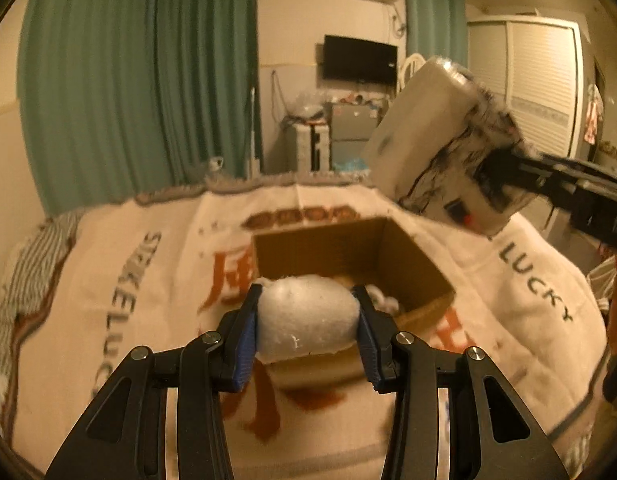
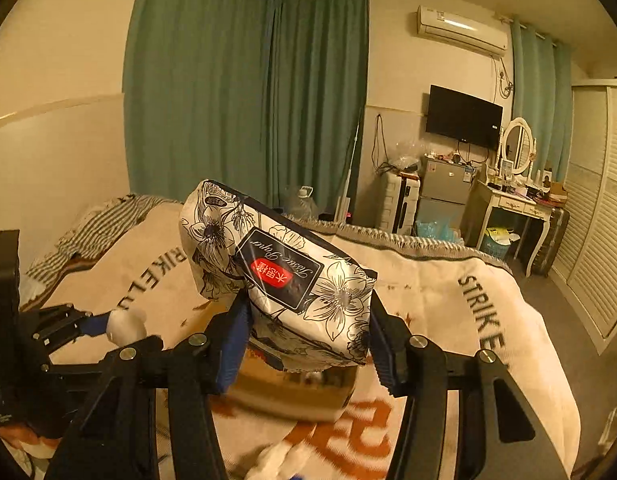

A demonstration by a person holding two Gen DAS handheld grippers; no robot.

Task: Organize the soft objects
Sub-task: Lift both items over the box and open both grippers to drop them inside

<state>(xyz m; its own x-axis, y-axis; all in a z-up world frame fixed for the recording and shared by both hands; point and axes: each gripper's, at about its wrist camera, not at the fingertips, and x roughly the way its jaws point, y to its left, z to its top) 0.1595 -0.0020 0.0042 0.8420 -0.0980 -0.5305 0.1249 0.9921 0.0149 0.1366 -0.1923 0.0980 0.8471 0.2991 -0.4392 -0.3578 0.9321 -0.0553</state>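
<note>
Soft goods in transit to box, both tongs loaded.

Left tongs (image 1: 307, 322) clamp a white plush ball (image 1: 306, 314), fuzzy and rounded, at the near rim of the open cardboard box (image 1: 412, 256) on the bed (image 1: 120, 280). Right tongs (image 2: 306, 330) pinch a glossy, floral-printed tissue pack (image 2: 284, 276), pillow-shaped, above the box. Advice: lower the ball past the rim before loosening; both items squash easily.

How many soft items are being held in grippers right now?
2: a white plush ball in the left gripper at the cardboard box, and a floral tissue pack in the right gripper, above the box.
</note>
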